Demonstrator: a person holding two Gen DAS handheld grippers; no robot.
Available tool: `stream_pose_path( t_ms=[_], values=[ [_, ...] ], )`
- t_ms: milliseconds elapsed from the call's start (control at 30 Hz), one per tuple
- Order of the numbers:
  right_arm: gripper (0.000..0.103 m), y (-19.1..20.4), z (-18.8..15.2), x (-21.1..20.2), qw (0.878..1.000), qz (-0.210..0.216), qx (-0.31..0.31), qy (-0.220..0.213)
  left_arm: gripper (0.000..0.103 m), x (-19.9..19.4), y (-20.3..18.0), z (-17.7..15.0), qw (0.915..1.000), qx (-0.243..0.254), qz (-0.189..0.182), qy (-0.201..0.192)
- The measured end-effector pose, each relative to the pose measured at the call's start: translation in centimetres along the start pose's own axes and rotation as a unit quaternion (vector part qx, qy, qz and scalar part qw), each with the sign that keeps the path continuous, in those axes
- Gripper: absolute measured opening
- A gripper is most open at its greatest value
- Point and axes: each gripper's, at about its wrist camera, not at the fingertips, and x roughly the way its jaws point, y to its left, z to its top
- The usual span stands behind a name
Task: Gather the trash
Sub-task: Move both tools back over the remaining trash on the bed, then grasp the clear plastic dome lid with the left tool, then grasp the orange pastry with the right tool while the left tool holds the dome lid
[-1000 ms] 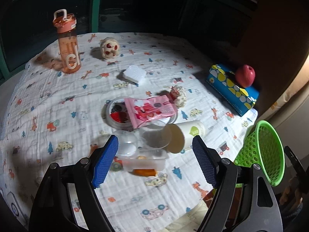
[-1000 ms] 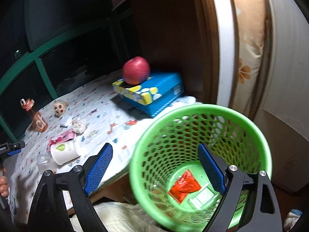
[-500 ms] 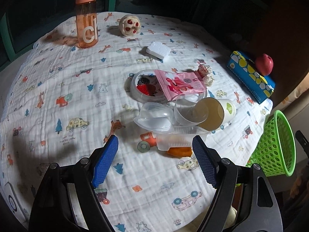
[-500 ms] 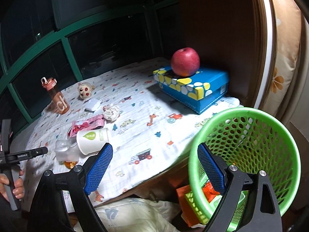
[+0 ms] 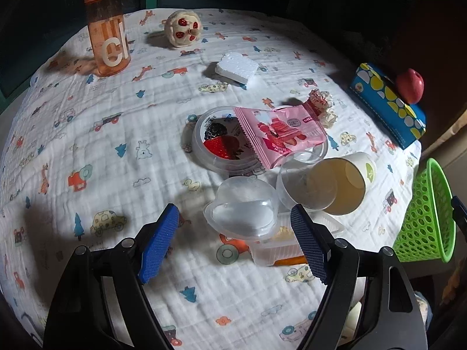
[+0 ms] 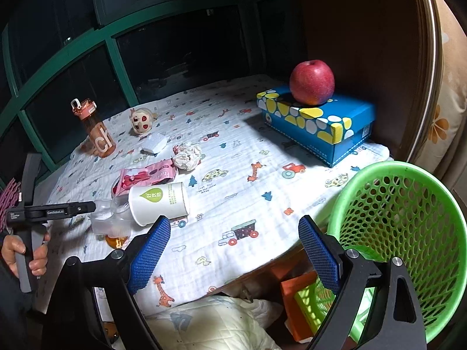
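Moved: left gripper has dropped closer over the trash pile, jaws wide, empty | right gripper wide, empty, beside green basket | step: reaching for clear plastic cup on tablecloth | next: straddle cup, close gently.

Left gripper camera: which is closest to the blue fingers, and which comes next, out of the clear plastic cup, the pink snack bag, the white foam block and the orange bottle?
1. Clear plastic cup, right between the left gripper fingers.
2. Pink snack bag, mid-table, lying over a round lid.
3. White foam block, farther back.
4. Orange bottle, far-left back edge.
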Motion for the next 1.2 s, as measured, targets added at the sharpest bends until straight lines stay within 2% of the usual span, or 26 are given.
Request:
stream_pose_path(
  t_ms=[233, 400, 567, 667, 900, 1133, 1200],
  values=[
    [0.086, 1.2, -0.1, 1.2, 1.000, 0.008, -0.010, 0.013, 0.077, 1.8, -0.5, 0.7, 0.9993, 0.033, -0.004, 0.018],
    [0.086, 2.2, -0.2, 1.9, 1.000, 0.016, -0.018, 0.020, 0.074, 2.7, -0.3, 0.9, 0.9988, 0.040, -0.011, 0.027],
    [0.086, 3.1, -0.4, 2.5, 0.999, 0.024, -0.024, 0.028, 0.063, 3.3, -0.1, 0.9, 0.9985, 0.035, -0.028, 0.030],
    [0.086, 3.8, -0.6, 2.8, 0.999, 0.030, -0.032, 0.033, 0.056, 3.4, -0.1, 0.9, 0.9984, 0.035, -0.037, 0.026],
    [0.086, 6.0, -1.2, 3.4, 0.996, 0.047, -0.054, 0.044, 0.056, 2.5, 1.0, 0.7, 0.9990, 0.013, -0.042, 0.011],
    [0.086, 9.8, -2.8, 5.4, 0.990, 0.087, -0.087, 0.072, 0.056, -0.1, 2.8, 1.0, 0.9989, -0.016, -0.040, -0.019],
    [0.083, 11.1, -3.3, 6.4, 0.987, 0.101, -0.093, 0.085, 0.056, -0.7, 3.1, 0.9, 0.9989, -0.018, -0.036, -0.024]
  ],
)
